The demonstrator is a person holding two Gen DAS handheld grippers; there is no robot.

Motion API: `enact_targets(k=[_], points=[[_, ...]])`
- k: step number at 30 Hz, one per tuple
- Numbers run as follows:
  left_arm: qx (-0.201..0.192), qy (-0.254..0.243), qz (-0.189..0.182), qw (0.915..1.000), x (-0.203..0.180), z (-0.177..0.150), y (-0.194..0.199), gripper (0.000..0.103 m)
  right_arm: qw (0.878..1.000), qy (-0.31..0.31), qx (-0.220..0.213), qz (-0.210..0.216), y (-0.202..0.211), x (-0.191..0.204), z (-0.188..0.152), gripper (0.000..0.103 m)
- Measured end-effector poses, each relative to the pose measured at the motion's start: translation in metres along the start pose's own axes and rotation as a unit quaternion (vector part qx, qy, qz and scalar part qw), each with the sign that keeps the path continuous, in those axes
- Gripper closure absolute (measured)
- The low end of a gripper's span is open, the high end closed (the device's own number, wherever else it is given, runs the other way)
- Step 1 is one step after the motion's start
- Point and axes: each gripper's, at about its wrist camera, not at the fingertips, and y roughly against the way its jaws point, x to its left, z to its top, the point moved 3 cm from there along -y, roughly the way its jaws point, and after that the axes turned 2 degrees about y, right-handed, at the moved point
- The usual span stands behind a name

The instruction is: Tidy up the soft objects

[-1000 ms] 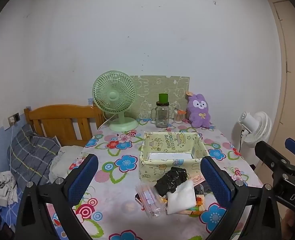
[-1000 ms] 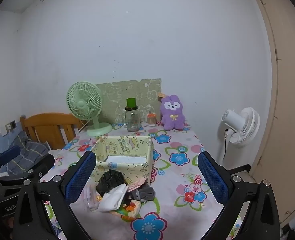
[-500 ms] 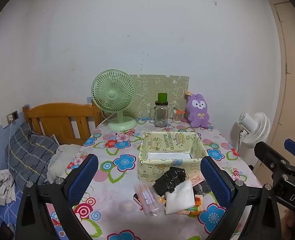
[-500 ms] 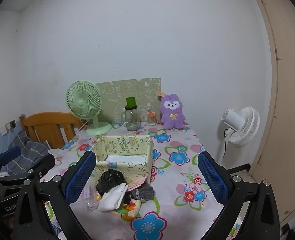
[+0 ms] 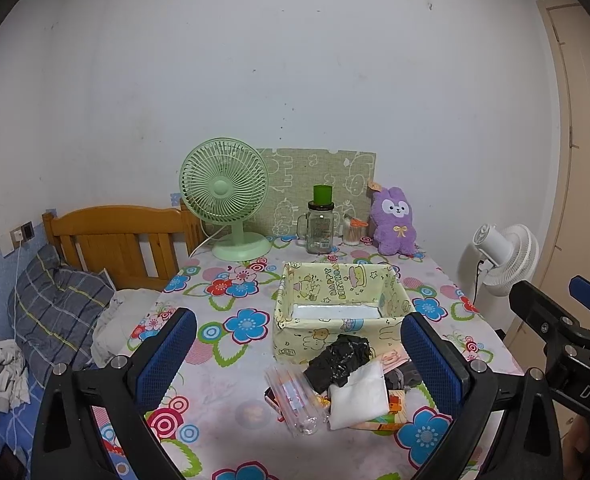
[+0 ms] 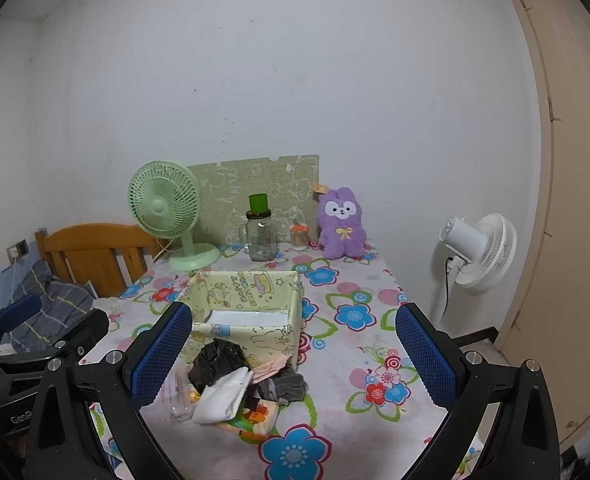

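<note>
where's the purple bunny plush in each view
Left wrist view: purple bunny plush at the table's far edge, right of centre, against the wall.
Right wrist view: plush at the far edge, slightly right of centre.
Shared landmark: the glass jar with the green lid, just to its left in both.

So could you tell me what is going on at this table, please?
A person holds two grippers above a flowered table, both open and empty. A pile of soft things, among them a black bundle and white cloth, lies in front of a yellow fabric box. Nothing from the pile is gripped yet.
</note>
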Motion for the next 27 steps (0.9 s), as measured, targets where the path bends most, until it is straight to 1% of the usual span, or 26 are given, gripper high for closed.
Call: enact_targets(k=[27], points=[[0.001, -0.001, 0.000, 1.0000, -0.0016, 0.0011, -0.0014, 0.001, 1.000, -0.003, 0.001, -0.007, 0.0001, -0.0017, -0.0015, 0.000]])
